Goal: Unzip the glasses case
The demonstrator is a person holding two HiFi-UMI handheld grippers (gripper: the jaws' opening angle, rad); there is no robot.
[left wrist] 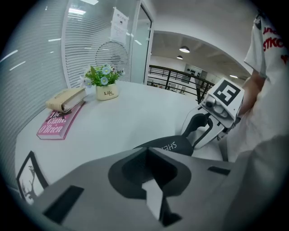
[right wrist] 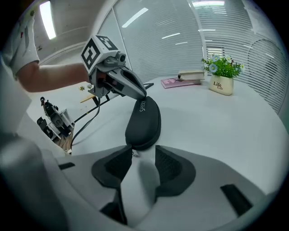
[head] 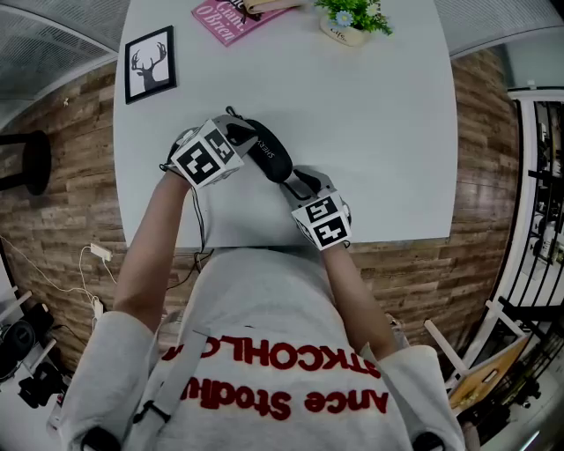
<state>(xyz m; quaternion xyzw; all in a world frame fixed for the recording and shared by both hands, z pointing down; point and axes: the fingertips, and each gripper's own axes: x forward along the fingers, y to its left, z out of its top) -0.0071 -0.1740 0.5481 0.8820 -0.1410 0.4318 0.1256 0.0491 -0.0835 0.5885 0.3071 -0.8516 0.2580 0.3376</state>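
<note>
Black oval glasses case (right wrist: 144, 122) lies near the white table's (head: 397, 132) front edge, bare tabletop beyond. Left gripper (right wrist: 143, 95) is closed, tips on the case's far end. Right gripper (right wrist: 139, 152) stands part-open at its near end, gripping nothing.

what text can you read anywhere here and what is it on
"SHE…" on the glasses case; later letters unclear.
"Life" on the flower pot; the smaller line under it is too small.
"The Giant O'Brien" on the pink book.
Red print on the shirt: upside down, creased, not reliably readable.

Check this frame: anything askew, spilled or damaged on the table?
Nothing stands out. The glasses case lies flat and intact on the table; the potted plant stands upright, and nothing is spilled.
</note>
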